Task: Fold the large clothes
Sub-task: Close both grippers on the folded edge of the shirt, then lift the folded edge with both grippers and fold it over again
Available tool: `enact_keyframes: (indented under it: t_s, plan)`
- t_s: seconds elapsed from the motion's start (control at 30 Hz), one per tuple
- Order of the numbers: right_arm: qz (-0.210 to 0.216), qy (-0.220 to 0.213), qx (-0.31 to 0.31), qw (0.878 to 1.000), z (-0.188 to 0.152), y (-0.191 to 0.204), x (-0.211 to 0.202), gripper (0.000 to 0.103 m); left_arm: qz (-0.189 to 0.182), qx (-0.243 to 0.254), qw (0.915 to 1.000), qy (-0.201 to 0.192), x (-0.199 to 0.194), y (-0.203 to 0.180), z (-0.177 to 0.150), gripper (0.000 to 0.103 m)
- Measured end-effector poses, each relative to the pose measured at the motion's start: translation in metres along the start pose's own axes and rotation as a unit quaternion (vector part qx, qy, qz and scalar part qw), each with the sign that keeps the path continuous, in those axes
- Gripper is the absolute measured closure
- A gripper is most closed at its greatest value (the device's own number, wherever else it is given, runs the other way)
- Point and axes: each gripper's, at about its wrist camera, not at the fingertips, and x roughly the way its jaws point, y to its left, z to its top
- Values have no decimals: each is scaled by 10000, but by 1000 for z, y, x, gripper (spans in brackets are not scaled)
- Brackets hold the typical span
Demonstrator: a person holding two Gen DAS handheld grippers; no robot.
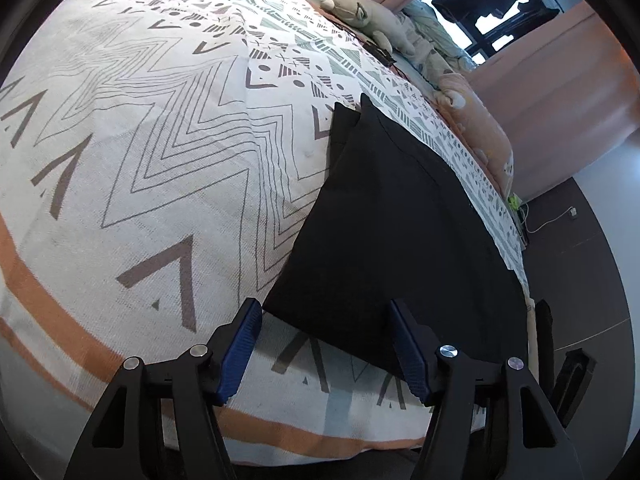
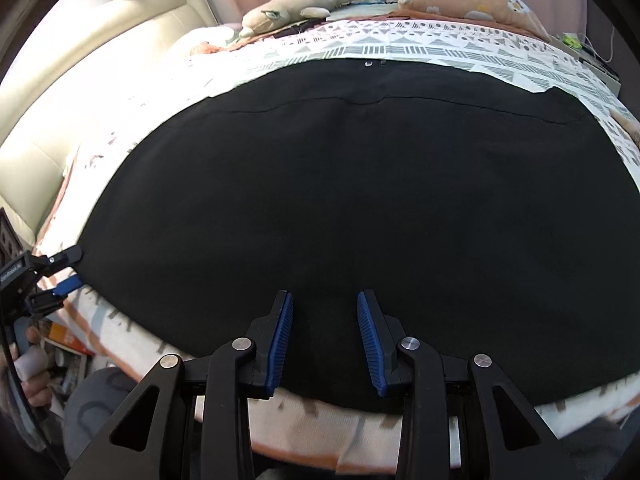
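Black garment point(image 2: 360, 200) flat on bedspread point(image 1: 140, 140) — beneath both parted tongs

The black cloth point(image 2: 360, 200) hides much of the bed cover point(image 2: 400, 46) — its right side runs off the picture — and the hand point(image 2: 30, 364) is blurry.

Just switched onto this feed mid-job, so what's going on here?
A person with a gripper in each hand is working on a black garment spread flat on a patterned bedspread. The left gripper is open over the garment's near corner; the right gripper sits open over its near edge. Neither grips the cloth yet, and no fold is visible.
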Motion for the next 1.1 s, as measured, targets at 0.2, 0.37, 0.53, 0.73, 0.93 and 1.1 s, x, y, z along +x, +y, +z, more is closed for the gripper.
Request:
enact_keyframes:
  t_s: [0.2, 0.37, 0.53, 0.73, 0.93, 1.1]
  plan:
    - [-222, 160, -2, 9996, 39, -3, 29, 86, -1, -155, 9999, 53, 12, -3, 7, 48]
    - [-321, 332, 276, 9986, 86, -17, 55, 92, 84, -352, 9993, 43, 14, -5, 5, 51]
    - [-201, 460, 579, 9971, 132, -33, 79, 95, 23, -754, 9971, 86, 16, 0, 6, 53]
    - [-129, 535, 801, 9953, 173, -45, 101, 96, 0, -1191, 9927, 188, 21, 1, 14, 56]
    - [-198, 482, 837, 9951, 206, -53, 123, 97, -35, -1321, 9910, 221, 28, 0, 17, 61]
    - [-163, 494, 904, 9945, 220, -54, 122, 93, -223, -1439, 9890, 254, 31, 2, 17, 78]
